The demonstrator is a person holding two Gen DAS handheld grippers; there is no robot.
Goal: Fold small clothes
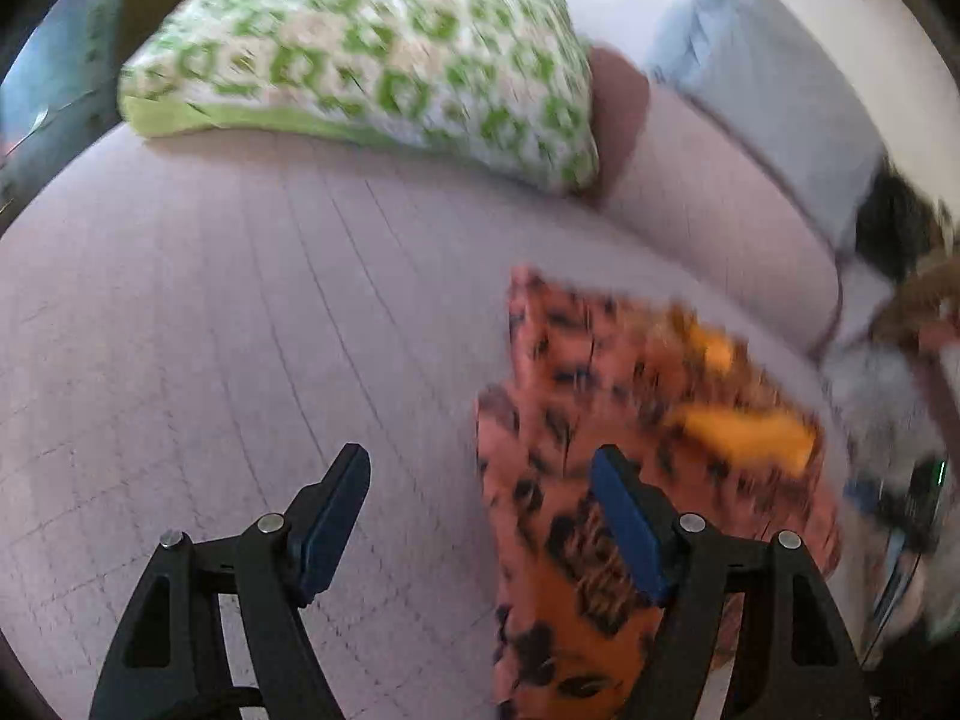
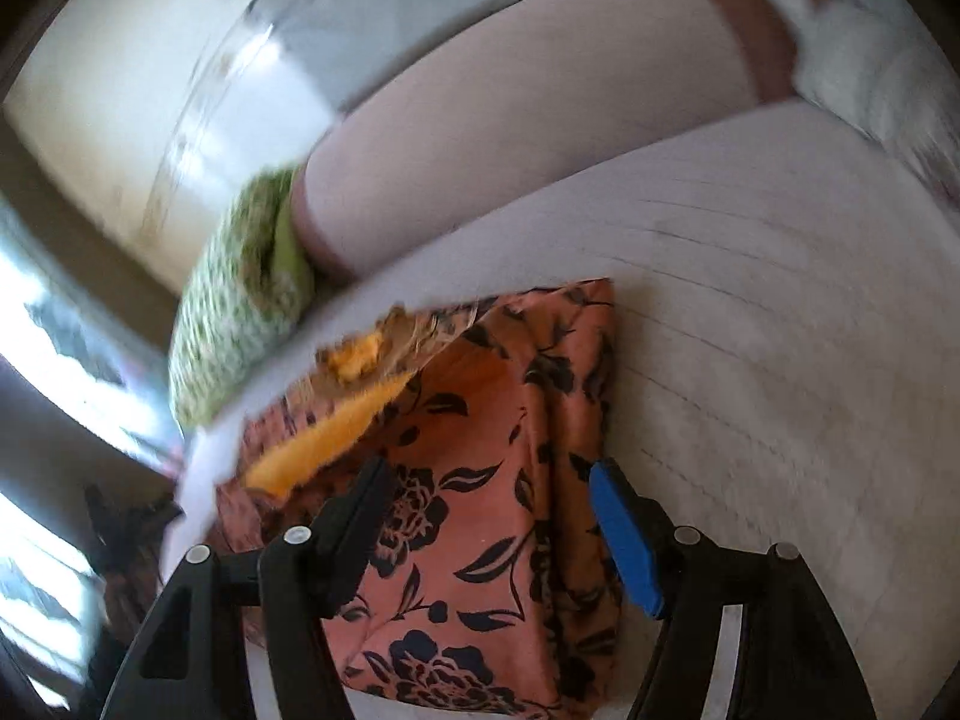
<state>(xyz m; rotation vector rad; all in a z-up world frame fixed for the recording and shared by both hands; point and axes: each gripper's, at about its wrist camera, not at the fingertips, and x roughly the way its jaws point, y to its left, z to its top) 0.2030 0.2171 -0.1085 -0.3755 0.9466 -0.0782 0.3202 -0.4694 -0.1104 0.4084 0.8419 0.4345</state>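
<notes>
Left gripper (image 1: 480, 480) and right gripper (image 2: 492, 492), fingers apart.

Garment (image 2: 480, 480), lower centre of right wrist view: salmon-orange ground, black flower-and-leaf print; yellow-orange patch (image 2: 324, 438) at its left edge, perhaps lining, too blurred to tell. Pillow (image 1: 372, 60), upper left of left wrist view: white, green ring motifs, lime-green border. Bed cover (image 1: 210, 330): pale pinkish-lilac, thin dark stitched lines. Bolster (image 2: 510, 108), upper centre: pale pink, darker mauve end. Grippers: black frames, blue pads (image 2: 630, 546).

Motion blur smears the garment (image 1: 630, 420), perhaps folded, bottom edge cropped.
</notes>
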